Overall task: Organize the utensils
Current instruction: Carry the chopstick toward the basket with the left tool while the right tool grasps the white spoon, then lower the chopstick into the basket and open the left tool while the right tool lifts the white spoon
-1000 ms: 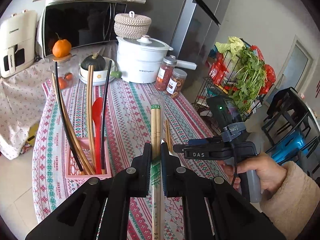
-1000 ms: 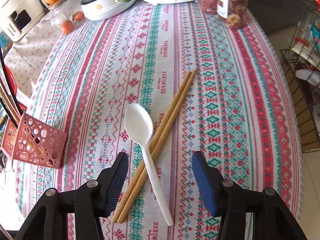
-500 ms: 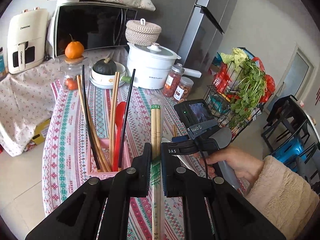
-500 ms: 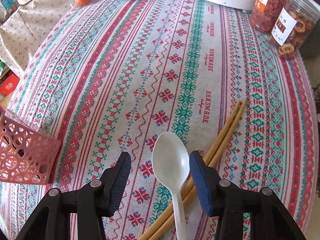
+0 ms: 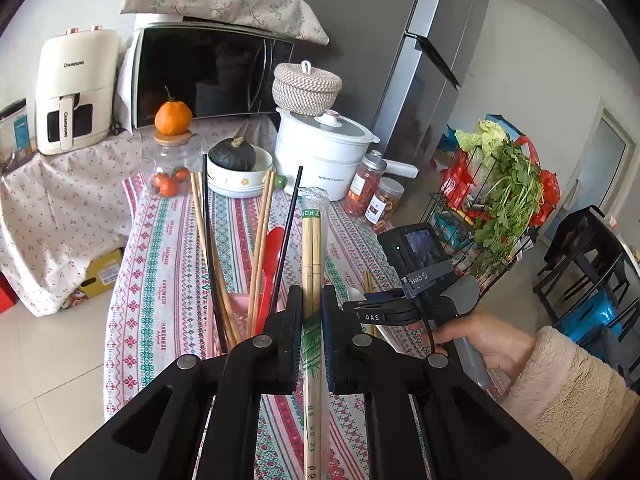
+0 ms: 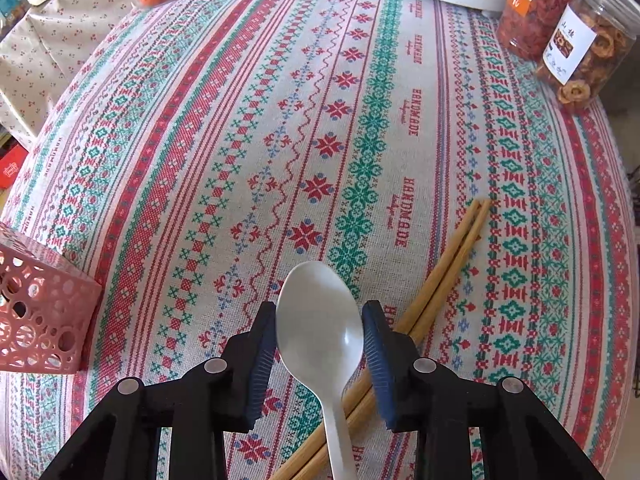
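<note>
Since a second ago the right hand-held gripper (image 6: 320,354) has dropped over the white spoon (image 6: 322,320) on the worktop (image 6: 360,120); its jaws are closing, flanking the bowl. The left hand-held gripper (image 5: 311,340) stays clamped on wrapped chopsticks (image 5: 312,248) above the pink basket (image 6: 36,316).

Cloth (image 6: 248,128) free mid; basket (image 6: 36,320) left, jars (image 6: 560,24) far-right.

A white plastic spoon (image 6: 320,320) lies bowl-up across a bare wooden chopstick pair (image 6: 436,284) on the tabletop. Wrapped chopsticks (image 5: 311,264) stand upright. The pink perforated holder (image 6: 40,320) carries chopsticks and a red spoon (image 5: 272,264).
</note>
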Available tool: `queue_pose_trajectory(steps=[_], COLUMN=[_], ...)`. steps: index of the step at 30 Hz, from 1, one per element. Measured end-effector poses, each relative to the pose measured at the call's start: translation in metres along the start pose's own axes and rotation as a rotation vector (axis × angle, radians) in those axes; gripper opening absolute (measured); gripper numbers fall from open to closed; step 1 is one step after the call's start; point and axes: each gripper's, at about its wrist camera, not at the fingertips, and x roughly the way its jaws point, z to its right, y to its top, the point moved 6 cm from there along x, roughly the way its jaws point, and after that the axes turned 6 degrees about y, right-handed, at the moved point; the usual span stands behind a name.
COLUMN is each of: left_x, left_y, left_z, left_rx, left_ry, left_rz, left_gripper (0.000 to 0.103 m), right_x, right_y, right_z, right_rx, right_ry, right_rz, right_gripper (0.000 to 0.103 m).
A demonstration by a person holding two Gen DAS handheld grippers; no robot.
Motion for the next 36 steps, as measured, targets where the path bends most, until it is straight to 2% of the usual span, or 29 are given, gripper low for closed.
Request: queue_pose_trajectory(steps=[5, 12, 15, 21, 26, 31, 36], left_x=[-0.015, -0.029, -0.022, 0.006, 0.027, 0.050, 0.067], left_y=[0.016, 0.040, 0.045, 0.053, 0.054, 0.045, 0.033], left_z=[-0.013, -0.022, -0.032, -0.044, -0.039, -0.040, -0.049], left_rx=[-0.036, 0.000, -0.028, -0.103, -0.096, -0.070, -0.113], left_ry=[0.027, 0.149, 0.209, 0.246, 0.267, 0.300, 0.297], left_rz=[0.094, 0.351, 0.421, 0.452, 0.478, 0.451, 0.383], left_gripper=[0.009, 0.009, 0.009, 0.009, 0.009, 0.010, 0.011], right_x=[-0.044, -0.100, -0.118, -0.131, -0.138, -0.140, -0.144], right_y=[0.001, 0.000, 0.000, -0.001, 0.001, 0.002, 0.002], right_z=[-0.008, -0.034, -0.044, -0.058, -0.057, -0.053, -0.055], right_rx=[0.003, -0.007, -0.007, 0.012, 0.021, 0.037, 0.034], right_ry=[0.030, 0.062, 0.083, 0.127, 0.137, 0.140, 0.136], right_rz=[0.128, 0.308, 0.368, 0.428, 0.461, 0.479, 0.512], right_gripper=[0.038, 0.038, 0.038, 0.038, 0.038, 0.038, 0.038])
